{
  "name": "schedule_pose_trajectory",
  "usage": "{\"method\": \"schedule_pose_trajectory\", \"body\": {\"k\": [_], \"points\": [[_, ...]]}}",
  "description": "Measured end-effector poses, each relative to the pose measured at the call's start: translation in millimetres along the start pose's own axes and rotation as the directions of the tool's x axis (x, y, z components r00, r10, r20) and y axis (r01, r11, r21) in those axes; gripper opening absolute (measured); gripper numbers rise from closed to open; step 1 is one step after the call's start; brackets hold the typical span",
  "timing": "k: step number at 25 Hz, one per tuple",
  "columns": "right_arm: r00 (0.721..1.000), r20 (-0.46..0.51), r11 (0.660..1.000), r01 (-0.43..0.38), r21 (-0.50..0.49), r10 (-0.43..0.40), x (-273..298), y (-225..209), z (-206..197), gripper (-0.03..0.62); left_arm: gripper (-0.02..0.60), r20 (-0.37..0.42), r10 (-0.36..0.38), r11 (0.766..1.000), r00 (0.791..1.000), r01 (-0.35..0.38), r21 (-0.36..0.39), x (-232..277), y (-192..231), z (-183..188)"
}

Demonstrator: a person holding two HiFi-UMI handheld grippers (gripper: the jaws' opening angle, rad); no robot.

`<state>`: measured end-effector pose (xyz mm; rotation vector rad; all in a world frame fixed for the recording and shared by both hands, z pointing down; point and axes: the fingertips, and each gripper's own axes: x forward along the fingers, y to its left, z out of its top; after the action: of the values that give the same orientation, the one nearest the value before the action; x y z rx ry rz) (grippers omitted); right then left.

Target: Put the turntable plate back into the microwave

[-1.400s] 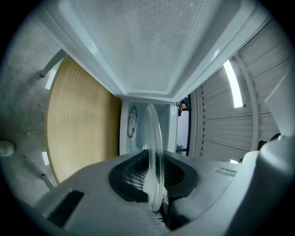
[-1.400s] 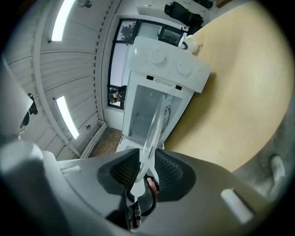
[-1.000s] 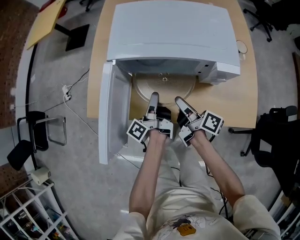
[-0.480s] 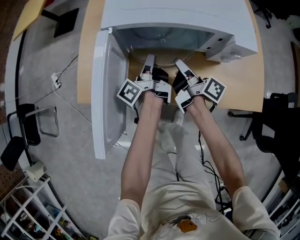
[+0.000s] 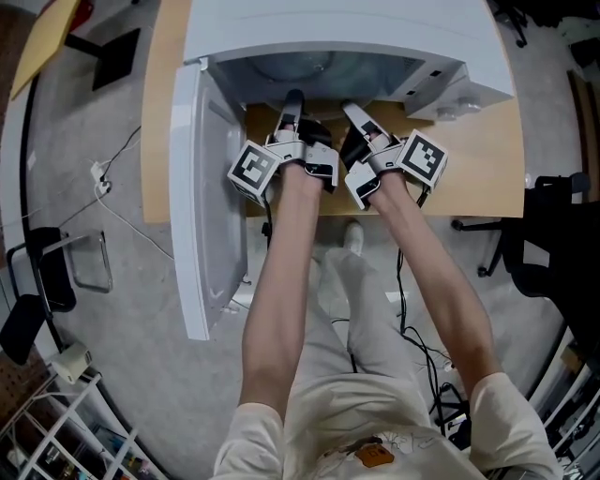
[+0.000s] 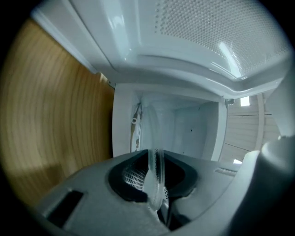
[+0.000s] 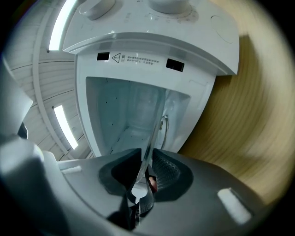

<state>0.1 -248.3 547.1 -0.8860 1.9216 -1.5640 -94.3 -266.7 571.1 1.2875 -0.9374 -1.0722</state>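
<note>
The clear glass turntable plate [image 6: 154, 154] is seen edge-on between both pairs of jaws, its rim [image 7: 148, 138] reaching into the white microwave cavity [image 6: 193, 129]. My left gripper [image 5: 291, 105] is shut on the plate's near rim. My right gripper [image 5: 351, 114] also grips the rim between its pads [image 7: 161, 175], though its jaws are opening slightly. Both grippers point level into the microwave [image 5: 328, 28] at its opening. In the head view the microwave's top hides the plate.
The microwave door [image 5: 211, 206] stands open to the left, beside my left arm. The control panel [image 5: 450, 89] juts out on the right. The microwave sits on a wooden table [image 5: 469, 159]. Cables [image 5: 103, 178] lie on the floor, and a black chair [image 5: 553, 234] stands at the right.
Both grippers have carried the plate forward into the microwave opening. The plate, seen earlier in front of the cavity, is now hidden under the microwave's top.
</note>
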Motion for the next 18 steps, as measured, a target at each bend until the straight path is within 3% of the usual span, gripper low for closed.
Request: {"method": "schedule_pose_trajectory", "body": {"k": [11, 18], "points": [[0.998, -0.035, 0.995, 0.049, 0.088, -0.046, 10.8, -16.1, -6.1, 0.096, 0.040, -0.011, 0.022, 0.999, 1.000, -0.022, 0.024, 14.1, 6.6, -1.9], [0.998, -0.042, 0.989, 0.059, 0.138, -0.054, 15.4, -18.1, -0.2, 0.063, 0.038, -0.015, 0.000, 1.000, 1.000, 0.000, 0.015, 19.8, 10.1, -3.2]]}}
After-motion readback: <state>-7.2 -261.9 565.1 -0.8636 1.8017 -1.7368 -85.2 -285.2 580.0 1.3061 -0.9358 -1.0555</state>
